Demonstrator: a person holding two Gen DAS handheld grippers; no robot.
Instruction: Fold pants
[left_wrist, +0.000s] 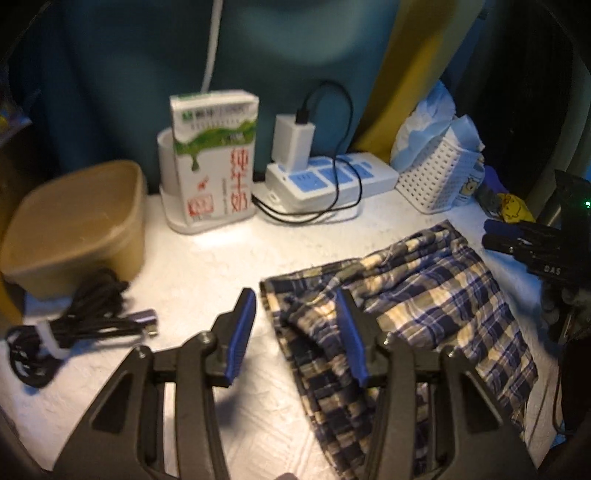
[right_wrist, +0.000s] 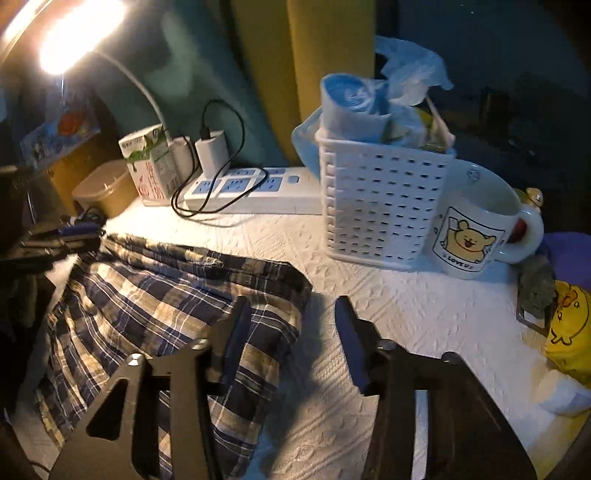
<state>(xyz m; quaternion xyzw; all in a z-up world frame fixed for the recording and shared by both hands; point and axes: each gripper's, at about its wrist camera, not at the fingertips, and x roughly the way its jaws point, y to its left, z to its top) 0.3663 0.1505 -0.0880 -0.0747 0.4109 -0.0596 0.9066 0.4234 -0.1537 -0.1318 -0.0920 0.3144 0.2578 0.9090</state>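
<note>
Plaid pants (left_wrist: 399, 314) lie between both grippers, long axis running away from them. Left gripper (left_wrist: 297, 334) half-open, empty, straddling near-left edge; right gripper (right_wrist: 291, 339) same, over right edge.

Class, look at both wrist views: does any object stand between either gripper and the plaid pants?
Nothing visible does. The left gripper and right gripper each hang open right over an edge of the plaid pants; the basket and mug stand behind.

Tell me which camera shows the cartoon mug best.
The right wrist view. There the mug stands whole and sharp beside the white basket, its bear picture and handle plain. The left wrist view shows only a sliver of it behind the basket, at the blurred far right.
</note>
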